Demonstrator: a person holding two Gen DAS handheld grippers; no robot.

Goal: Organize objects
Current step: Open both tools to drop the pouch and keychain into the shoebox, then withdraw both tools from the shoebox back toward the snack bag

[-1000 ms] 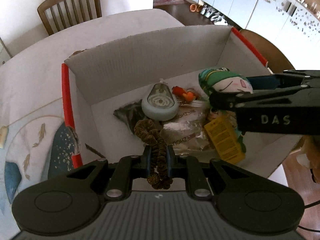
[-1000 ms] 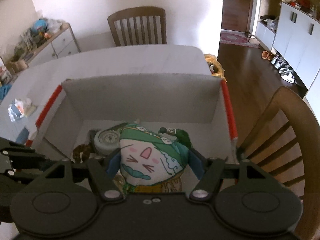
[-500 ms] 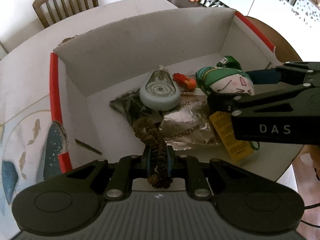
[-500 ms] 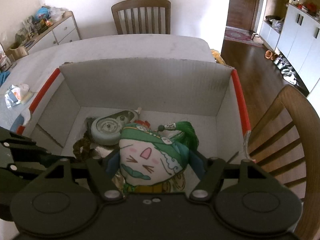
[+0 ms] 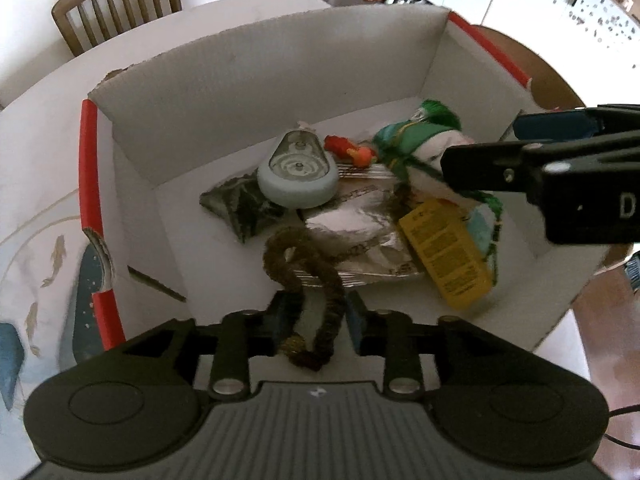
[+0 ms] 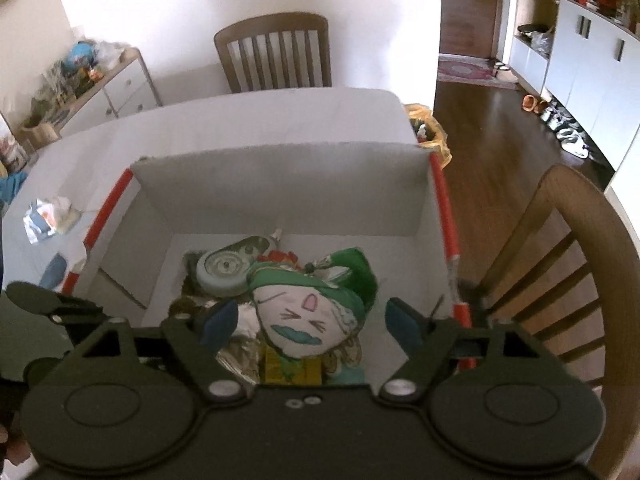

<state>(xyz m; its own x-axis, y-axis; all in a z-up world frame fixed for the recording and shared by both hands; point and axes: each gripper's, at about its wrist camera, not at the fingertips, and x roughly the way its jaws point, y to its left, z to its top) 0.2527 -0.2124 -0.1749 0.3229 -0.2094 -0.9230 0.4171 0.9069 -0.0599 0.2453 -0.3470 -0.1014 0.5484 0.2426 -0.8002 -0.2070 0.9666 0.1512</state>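
Observation:
A white cardboard box (image 5: 260, 92) with red-taped edges stands on the table; it also shows in the right wrist view (image 6: 280, 184). My left gripper (image 5: 316, 316) is open over the box's near edge, and a brown fuzzy scrunchie (image 5: 316, 280) hangs loose between its fingers. My right gripper (image 6: 312, 320) is open above the box, and a green-and-white plush doll (image 6: 308, 312) with a drawn face drops from between its jaws. The doll (image 5: 424, 160) with its yellow tag lies over a silver foil bag (image 5: 360, 240).
In the box lie a pale blue oval case (image 5: 298, 174), a dark packet (image 5: 240, 204) and a small red-orange toy (image 5: 348, 148). A crumpled wrapper (image 6: 48, 220) lies on the table at left. Wooden chairs (image 6: 560, 272) stand to the right and behind the table (image 6: 276, 52).
Both grippers have opened. The scrunchie has slackened and uncoiled between the left fingers. The doll has slipped down from the right fingers into the box.

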